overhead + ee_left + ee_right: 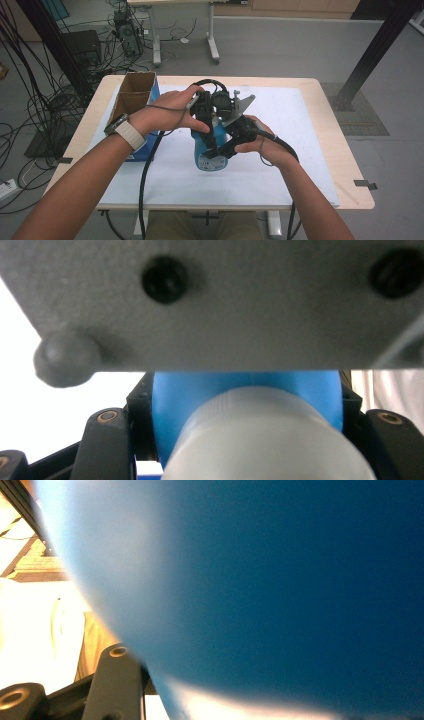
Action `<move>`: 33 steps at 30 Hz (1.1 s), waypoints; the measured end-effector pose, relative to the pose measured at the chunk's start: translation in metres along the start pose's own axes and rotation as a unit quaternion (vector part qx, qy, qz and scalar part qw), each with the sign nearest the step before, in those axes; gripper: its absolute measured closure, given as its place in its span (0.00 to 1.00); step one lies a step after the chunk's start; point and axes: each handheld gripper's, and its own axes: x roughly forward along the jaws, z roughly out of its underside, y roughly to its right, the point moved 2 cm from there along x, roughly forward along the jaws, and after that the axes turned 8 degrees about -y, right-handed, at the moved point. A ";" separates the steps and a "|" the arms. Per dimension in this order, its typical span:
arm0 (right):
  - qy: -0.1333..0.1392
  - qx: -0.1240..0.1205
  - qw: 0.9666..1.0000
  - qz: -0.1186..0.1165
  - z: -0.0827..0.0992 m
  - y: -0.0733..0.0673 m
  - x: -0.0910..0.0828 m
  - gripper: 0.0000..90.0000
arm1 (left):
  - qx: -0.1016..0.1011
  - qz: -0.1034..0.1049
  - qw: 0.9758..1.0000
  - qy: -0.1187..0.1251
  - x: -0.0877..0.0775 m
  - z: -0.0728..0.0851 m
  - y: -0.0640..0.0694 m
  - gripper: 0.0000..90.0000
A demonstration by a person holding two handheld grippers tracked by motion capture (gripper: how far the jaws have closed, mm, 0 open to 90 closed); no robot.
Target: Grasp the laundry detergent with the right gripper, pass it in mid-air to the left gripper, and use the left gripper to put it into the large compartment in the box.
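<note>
An open cardboard box (131,95) with blue sides is set at the left edge of the white mat (300,130), which is spread over the wooden table (345,165). Beyond the table, a tangle of cables (30,110) is seen on the grey floor (280,50).

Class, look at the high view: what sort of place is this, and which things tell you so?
Probably a lab or workshop. Loose cables sprawl over the grey floor, a computer tower sits on the ground, and a black metal frame stands beside the table.
</note>
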 end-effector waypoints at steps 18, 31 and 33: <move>-0.001 0.006 1.000 -0.003 -0.001 -0.001 0.000 0.48 | -0.005 -0.001 1.000 0.000 -0.001 0.002 0.000 0.42; -0.002 0.004 1.000 -0.004 -0.003 -0.001 0.000 0.48 | -0.007 -0.001 1.000 0.001 -0.001 0.003 0.000 0.42; -0.003 0.004 1.000 -0.004 -0.003 -0.001 0.000 0.48 | -0.007 0.000 1.000 0.001 -0.001 0.003 0.000 0.42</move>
